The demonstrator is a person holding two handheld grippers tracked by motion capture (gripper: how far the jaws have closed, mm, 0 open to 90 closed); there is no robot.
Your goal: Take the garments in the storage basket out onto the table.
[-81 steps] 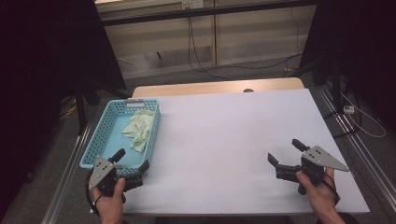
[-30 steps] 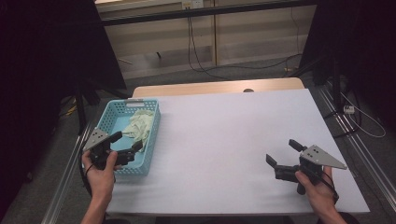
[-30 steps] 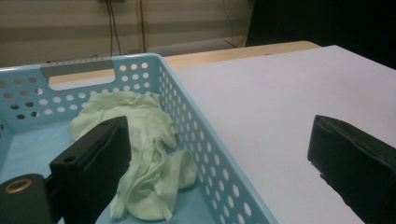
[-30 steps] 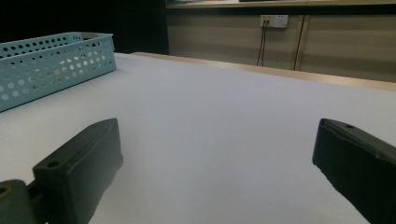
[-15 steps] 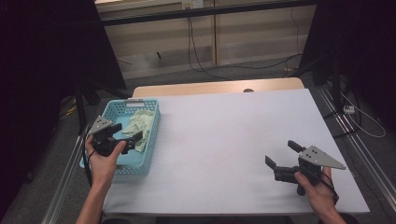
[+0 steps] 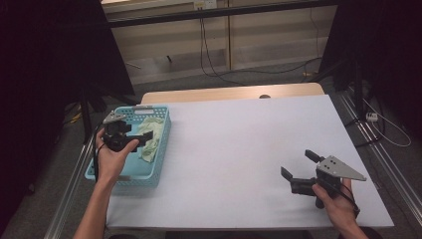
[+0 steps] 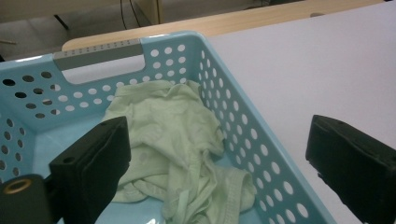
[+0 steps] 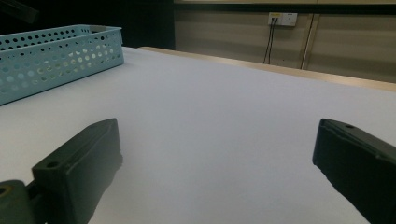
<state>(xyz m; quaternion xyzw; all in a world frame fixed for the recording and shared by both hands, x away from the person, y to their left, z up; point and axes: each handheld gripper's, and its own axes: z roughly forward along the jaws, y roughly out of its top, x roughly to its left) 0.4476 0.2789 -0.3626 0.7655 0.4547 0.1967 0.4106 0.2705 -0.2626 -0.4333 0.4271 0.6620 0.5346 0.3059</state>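
A crumpled pale green cloth (image 6: 151, 135) lies inside the light blue perforated basket (image 6: 130, 171) at the left edge of the white table (image 6: 234, 149). In the high view the cloth is longer than it is wide, and its long axis runs along the basket's own length, from the far end toward the person; it sits against the basket's right wall, in the far half, with bare blue floor showing nearer the person. In the left gripper view the cloth (image 7: 177, 149) is bunched and folded, with a hemmed edge curling at its near end and its flatter part reaching toward the far wall with the handle slot. The left gripper (image 6: 133, 138) hangs over the basket, its jaws pointing to the right and spread wide; in its own view one jaw stands above the cloth's left part and the other outside the basket's right wall, over the table, and neither jaw touches the cloth. The right gripper (image 6: 297, 166) rests low at the near right part of the table, well apart from the basket, its jaws pointing left across the bare surface and spread wide with nothing between them.
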